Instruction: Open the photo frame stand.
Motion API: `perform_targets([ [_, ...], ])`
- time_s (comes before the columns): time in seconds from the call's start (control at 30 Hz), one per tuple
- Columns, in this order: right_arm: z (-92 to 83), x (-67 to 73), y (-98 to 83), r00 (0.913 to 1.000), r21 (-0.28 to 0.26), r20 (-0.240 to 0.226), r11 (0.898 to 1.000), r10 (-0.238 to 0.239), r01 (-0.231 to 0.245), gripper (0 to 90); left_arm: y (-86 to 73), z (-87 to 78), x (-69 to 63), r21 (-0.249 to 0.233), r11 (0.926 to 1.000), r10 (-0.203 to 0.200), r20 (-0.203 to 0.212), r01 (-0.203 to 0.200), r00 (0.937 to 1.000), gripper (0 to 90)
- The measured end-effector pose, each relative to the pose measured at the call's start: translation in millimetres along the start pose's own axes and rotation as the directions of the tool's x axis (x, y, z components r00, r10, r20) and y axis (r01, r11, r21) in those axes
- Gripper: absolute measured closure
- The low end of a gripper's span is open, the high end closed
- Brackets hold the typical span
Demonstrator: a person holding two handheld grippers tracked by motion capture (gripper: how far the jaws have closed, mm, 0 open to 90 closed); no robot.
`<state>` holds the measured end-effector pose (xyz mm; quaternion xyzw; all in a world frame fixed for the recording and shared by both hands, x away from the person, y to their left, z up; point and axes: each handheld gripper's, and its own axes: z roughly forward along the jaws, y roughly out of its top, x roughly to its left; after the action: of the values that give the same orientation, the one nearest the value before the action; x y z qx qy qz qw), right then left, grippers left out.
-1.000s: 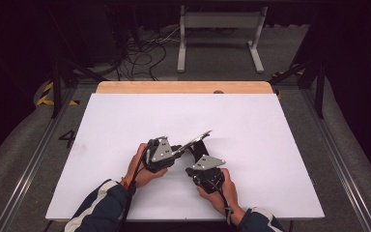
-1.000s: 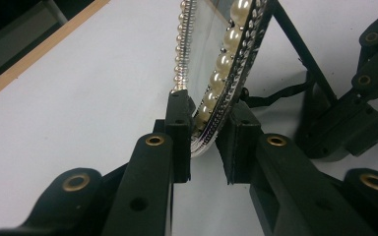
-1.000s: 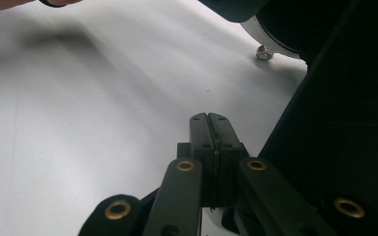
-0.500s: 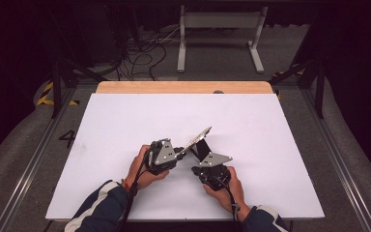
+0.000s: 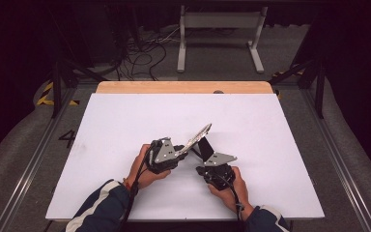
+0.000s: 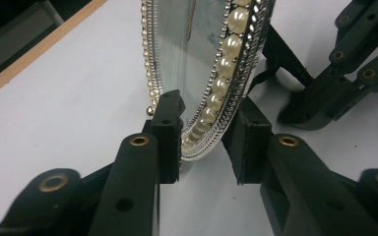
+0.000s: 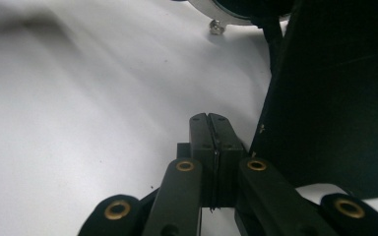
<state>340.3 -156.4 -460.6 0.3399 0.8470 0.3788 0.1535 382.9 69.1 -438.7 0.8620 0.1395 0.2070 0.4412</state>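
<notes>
An oval mirror (image 6: 204, 59) with a rim of pearls and small silver beads is seen standing tilted near the middle of the white desk (image 5: 125, 125), propped on its black back stand (image 5: 205, 145). In the left gripper view, the lower edge of the mirror is found between the jaws of the left gripper (image 6: 206, 140). These jaws have just been opened further: one pad lies against the glass side, while a small gap is seen between the other pad and the pearl rim, so the mirror is not clamped. The right gripper (image 7: 210, 147) is held just beside the black stand, with its jaws pressed together and nothing between them. In the high view, both grippers are seen close to each other at the near side of the desk, the left gripper at the mirror's lower end.
</notes>
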Motion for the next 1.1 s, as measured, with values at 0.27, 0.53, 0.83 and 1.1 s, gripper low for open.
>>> perform_targets([
  [0.27,-2.7,-4.7,-0.9,0.9997,0.0,0.017,1.0,0.015,-0.015,90.0,-1.8,6.7,1.5,0.025,0.9997,0.004,0.011,-0.005,0.9999,61.2],
  [0.53,-4.1,-10.4,-2.8,0.9994,0.003,0.025,1.0,0.026,-0.026,90.0,4.5,3.6,-4.7,-0.012,0.9999,0.0,0.052,0.0,0.9986,55.0],
  [0.83,-6.6,-19.0,-5.6,0.9974,-0.009,0.056,0.999,0.046,-0.046,90.0,6.7,0.5,-5.2,-0.041,0.9987,-0.028,0.075,0.031,0.9968,58.9],
  [1.1,-7.0,-23.8,-7.0,0.9956,-0.021,0.08,0.999,0.05,-0.048,90.0,8.7,-1.1,-7.7,-0.055,0.9981,-0.022,0.103,0.027,0.9944,65.5],
])
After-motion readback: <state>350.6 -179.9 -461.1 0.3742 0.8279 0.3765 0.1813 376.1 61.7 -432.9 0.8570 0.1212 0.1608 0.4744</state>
